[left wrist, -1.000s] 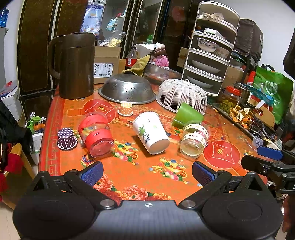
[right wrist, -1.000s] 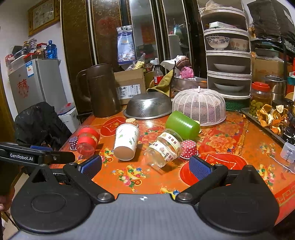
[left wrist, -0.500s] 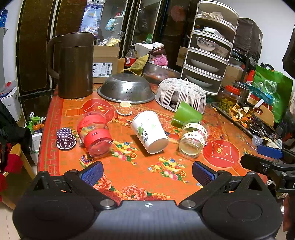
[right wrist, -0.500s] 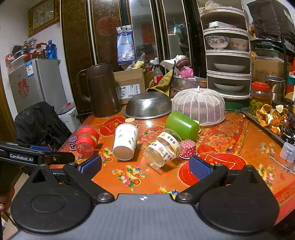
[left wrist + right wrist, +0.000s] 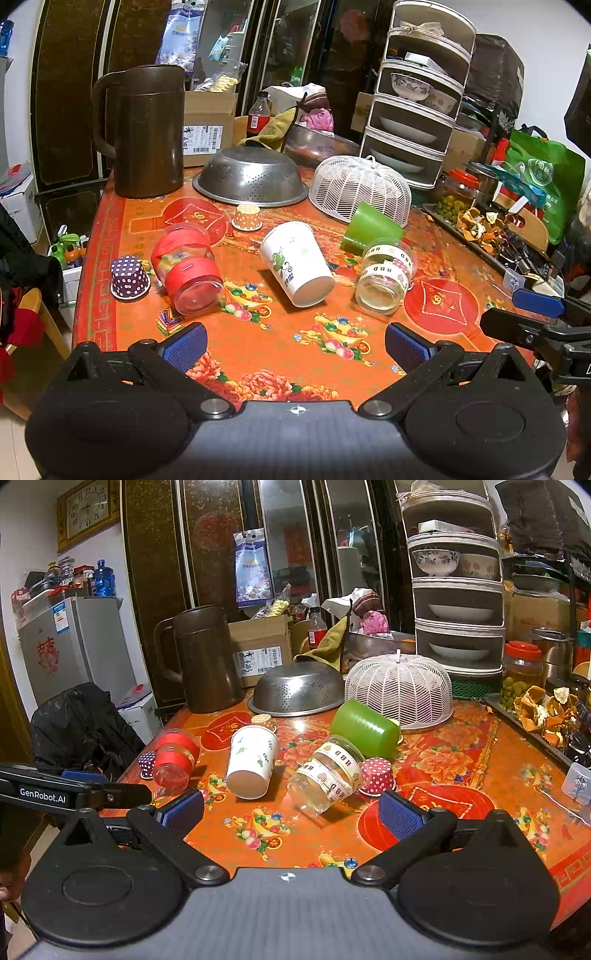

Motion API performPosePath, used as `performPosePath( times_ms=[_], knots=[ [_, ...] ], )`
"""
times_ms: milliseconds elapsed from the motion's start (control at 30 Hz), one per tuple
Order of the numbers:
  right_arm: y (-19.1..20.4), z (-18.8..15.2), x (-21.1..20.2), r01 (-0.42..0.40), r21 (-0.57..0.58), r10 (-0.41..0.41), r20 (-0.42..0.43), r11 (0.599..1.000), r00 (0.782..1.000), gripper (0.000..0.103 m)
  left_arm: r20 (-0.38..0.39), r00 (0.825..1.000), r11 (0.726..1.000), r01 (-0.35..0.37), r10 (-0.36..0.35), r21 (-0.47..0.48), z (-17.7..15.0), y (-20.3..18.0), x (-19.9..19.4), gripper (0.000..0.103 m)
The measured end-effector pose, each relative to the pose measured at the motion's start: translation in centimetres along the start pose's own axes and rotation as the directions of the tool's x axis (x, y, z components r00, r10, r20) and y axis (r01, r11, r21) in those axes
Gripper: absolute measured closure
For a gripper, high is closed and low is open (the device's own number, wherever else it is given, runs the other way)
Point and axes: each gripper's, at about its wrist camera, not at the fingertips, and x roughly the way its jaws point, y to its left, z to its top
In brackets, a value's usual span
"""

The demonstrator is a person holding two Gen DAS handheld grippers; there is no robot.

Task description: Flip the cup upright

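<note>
A white paper cup point(image 5: 297, 262) with a green leaf print lies on its side in the middle of the table, base toward me; it also shows in the right wrist view point(image 5: 252, 761). A green cup point(image 5: 370, 228) point(image 5: 364, 725), a clear jar with taped bands point(image 5: 386, 280) point(image 5: 325, 773) and a red-banded clear cup point(image 5: 186, 266) point(image 5: 175, 758) also lie on their sides. My left gripper point(image 5: 295, 345) is open and empty, short of the white cup. My right gripper point(image 5: 291, 812) is open and empty, just short of the taped jar.
The orange patterned table point(image 5: 280, 343) also holds a brown jug point(image 5: 147, 129), an upturned steel colander point(image 5: 251, 179), a white mesh food cover point(image 5: 364, 188), small dotted paper cups point(image 5: 129, 277) point(image 5: 376, 775) and a tray of peels point(image 5: 480, 229). A tiered dish rack point(image 5: 456, 602) stands behind.
The left view has crept slightly toward the table; the cups sit a touch lower in frame. The right view is nearly unchanged. Both grippers stay open.
</note>
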Motion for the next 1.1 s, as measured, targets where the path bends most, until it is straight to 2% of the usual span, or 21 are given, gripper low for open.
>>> performPosePath(
  times_ms=[900, 967, 1033, 1100],
  knots=[
    [-0.5, 0.3, 0.4, -0.025, 0.006, 0.025, -0.010, 1.000, 1.000, 0.001, -0.002, 1.000, 1.000, 0.001, -0.001, 0.007, 0.1, -0.1, 0.2, 0.000],
    [-0.9, 0.9, 1.0, -0.057, -0.035, 0.056, -0.012, 0.998, 0.998, 0.001, -0.003, 1.000, 1.000, 0.004, -0.004, 0.013, 0.0, -0.1, 0.2, 0.000],
    [-1.9, 2.6, 2.1, -0.090, -0.127, 0.088, -0.025, 0.988, 0.996, 0.001, 0.002, 1.000, 1.000, 0.003, -0.003, 0.015, 0.0, 0.0, 0.3, 0.000],
    [-3.2, 5.3, 4.2, -0.027, -0.213, 0.019, -0.041, 0.977, 0.999, 0.001, 0.009, 1.000, 1.000, 0.006, -0.006, 0.004, 0.1, 0.3, 0.3, 0.000]
  ],
)
